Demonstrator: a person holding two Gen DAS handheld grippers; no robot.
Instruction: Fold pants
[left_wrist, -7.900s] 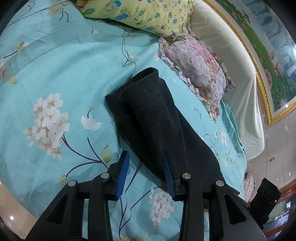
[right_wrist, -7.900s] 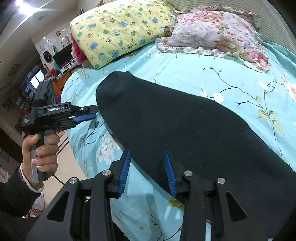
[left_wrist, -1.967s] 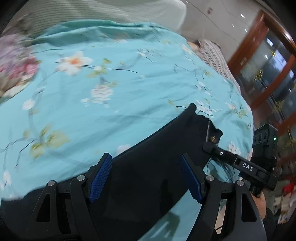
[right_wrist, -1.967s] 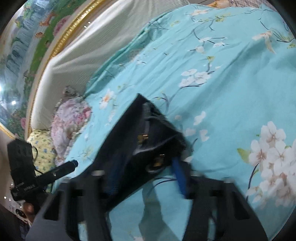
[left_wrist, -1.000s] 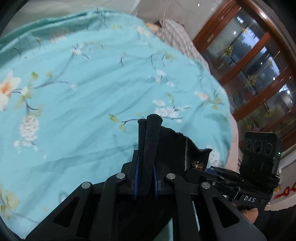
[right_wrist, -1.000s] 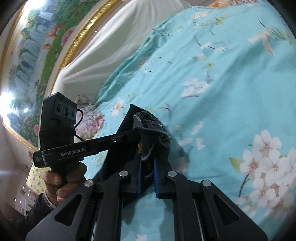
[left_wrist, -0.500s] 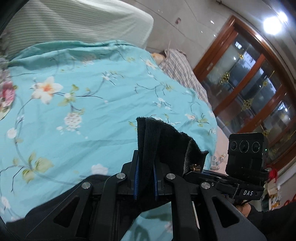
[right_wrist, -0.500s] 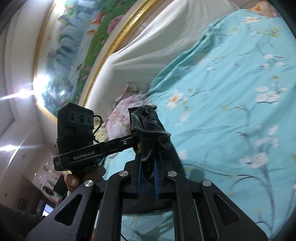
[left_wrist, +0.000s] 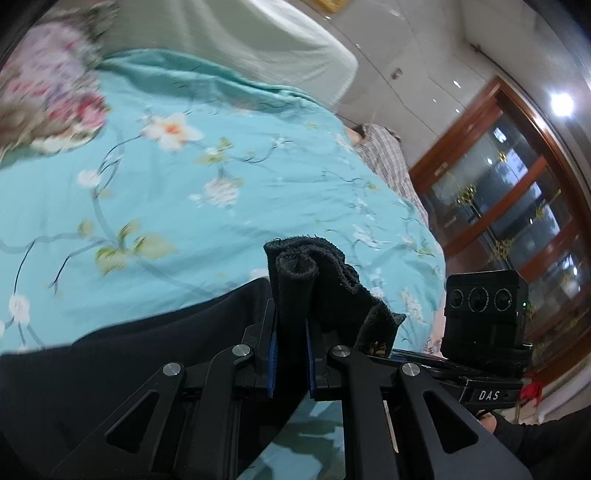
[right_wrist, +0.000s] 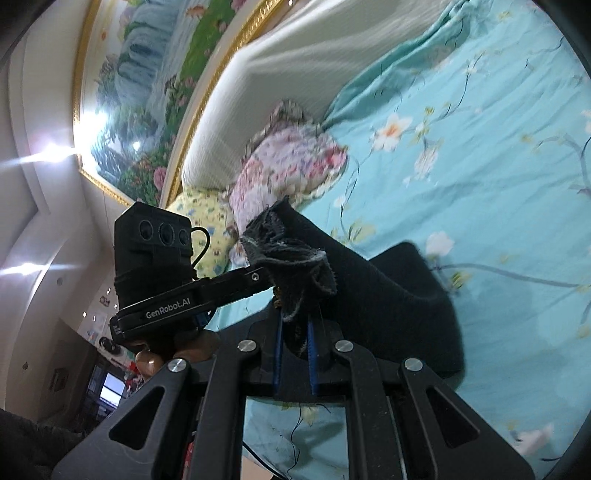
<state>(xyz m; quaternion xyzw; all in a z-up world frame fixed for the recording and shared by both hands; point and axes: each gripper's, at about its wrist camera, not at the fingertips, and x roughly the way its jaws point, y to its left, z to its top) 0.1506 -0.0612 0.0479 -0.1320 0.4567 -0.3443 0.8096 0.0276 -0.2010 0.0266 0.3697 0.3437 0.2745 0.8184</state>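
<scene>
The black pants lie along the turquoise flowered bedspread. My left gripper is shut on one corner of their waist end, which bunches up between the blue pads. My right gripper is shut on the other waist corner, frayed and grey at the edge. Both corners are lifted off the bed, and the pants hang from them down to the sheet. The grippers are side by side: the right one shows in the left wrist view, the left one in the right wrist view.
A pink flowered pillow and a yellow pillow lie at the head of the bed below the white padded headboard. A plaid cloth lies at the bed's far edge. Wooden glass doors stand beyond.
Both grippers have risen and swung toward the pillows with the waist corners still held. More of the pants has come off the sheet.
</scene>
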